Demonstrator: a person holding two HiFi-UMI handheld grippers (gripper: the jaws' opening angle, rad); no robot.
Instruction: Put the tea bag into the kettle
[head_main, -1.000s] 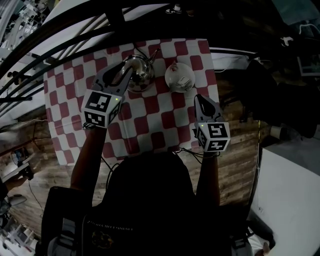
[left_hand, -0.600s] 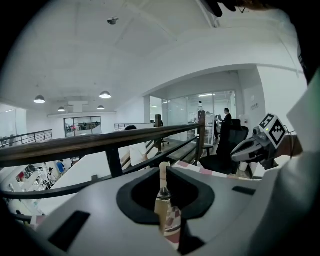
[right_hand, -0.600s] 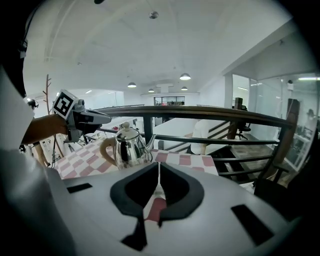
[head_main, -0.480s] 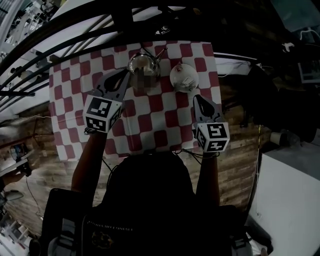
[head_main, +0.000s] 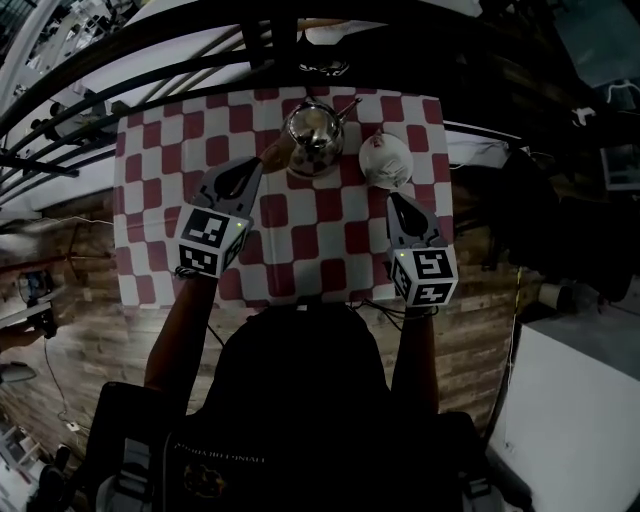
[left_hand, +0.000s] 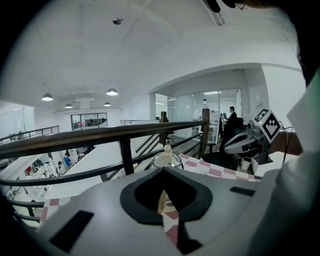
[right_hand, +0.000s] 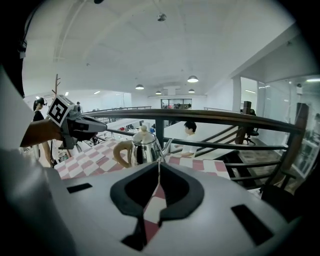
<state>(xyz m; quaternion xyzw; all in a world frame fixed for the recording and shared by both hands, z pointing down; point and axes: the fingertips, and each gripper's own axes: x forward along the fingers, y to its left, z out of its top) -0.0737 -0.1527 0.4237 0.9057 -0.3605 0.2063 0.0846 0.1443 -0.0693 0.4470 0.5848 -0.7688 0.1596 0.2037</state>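
The shiny steel kettle (head_main: 316, 140) stands at the far middle of the red-and-white checked table (head_main: 300, 225), its lid on with a pale knob (left_hand: 168, 148). No tea bag shows in any view. My left gripper (head_main: 257, 162) hangs just near-left of the kettle, apart from it. Its jaws have just been closing and are now shut with nothing between them. My right gripper (head_main: 393, 197) is shut and empty, just in front of a white cup (head_main: 385, 160). The right gripper view shows the kettle (right_hand: 142, 150) ahead and the left gripper (right_hand: 85, 127) beside it.
A black railing (head_main: 200, 60) runs along the table's far edge, with a drop to a lower floor behind it. The person's dark torso (head_main: 300, 400) is at the near edge. A wooden floor (head_main: 90, 300) lies to the left.
My left gripper has drawn back from the kettle toward the near left, and its jaws have closed. The right gripper stays shut. The head view has shifted, so the table sits further right.
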